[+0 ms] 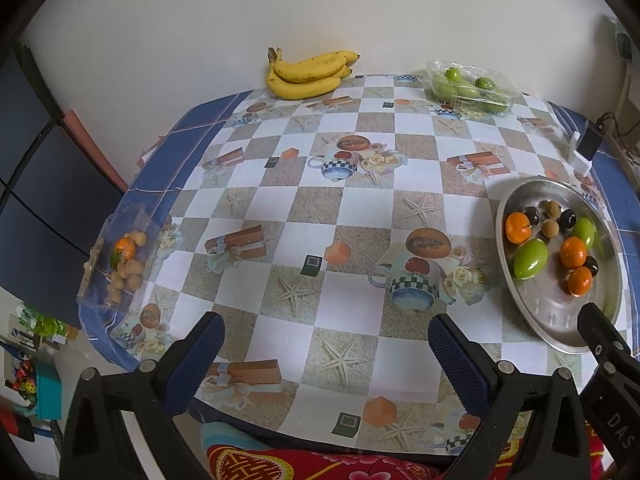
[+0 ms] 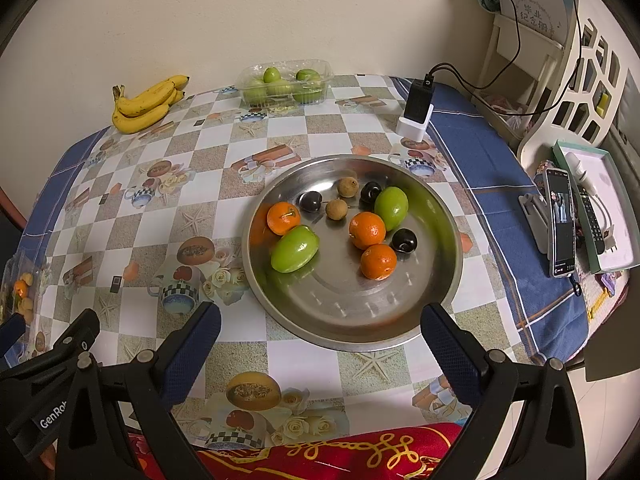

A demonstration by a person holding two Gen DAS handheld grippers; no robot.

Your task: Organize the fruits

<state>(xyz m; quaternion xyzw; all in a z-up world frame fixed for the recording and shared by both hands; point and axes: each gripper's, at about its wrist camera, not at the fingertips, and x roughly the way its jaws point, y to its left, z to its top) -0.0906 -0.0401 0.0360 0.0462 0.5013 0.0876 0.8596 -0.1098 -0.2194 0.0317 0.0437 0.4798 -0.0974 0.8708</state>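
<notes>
Both sets of jaws stand wide and hold nothing: the left gripper (image 1: 326, 344) hovers over the near middle of the surface (image 1: 344, 188), and the right gripper (image 2: 320, 336) hovers just short of the near rim of the steel plate (image 2: 360, 304).

On the plate lie three oranges (image 2: 367, 230), two green fruits (image 2: 295, 249), three dark round fruits (image 2: 404, 240) and two small brown fruits (image 2: 336, 209). The two green fruits sit apart, one at the left beside an orange, the other toward the back right.

At the far edge, against the wall, lies a bunch of bananas (image 1: 308, 74), and to its right a clear tub (image 1: 470, 86) with more green fruits inside. On the left edge of the surface sits a clear box (image 1: 120, 260) holding small brown fruits and an orange one.

Beyond the plate a black charger (image 2: 418, 100) stands in a white block on the blue cloth border.
</notes>
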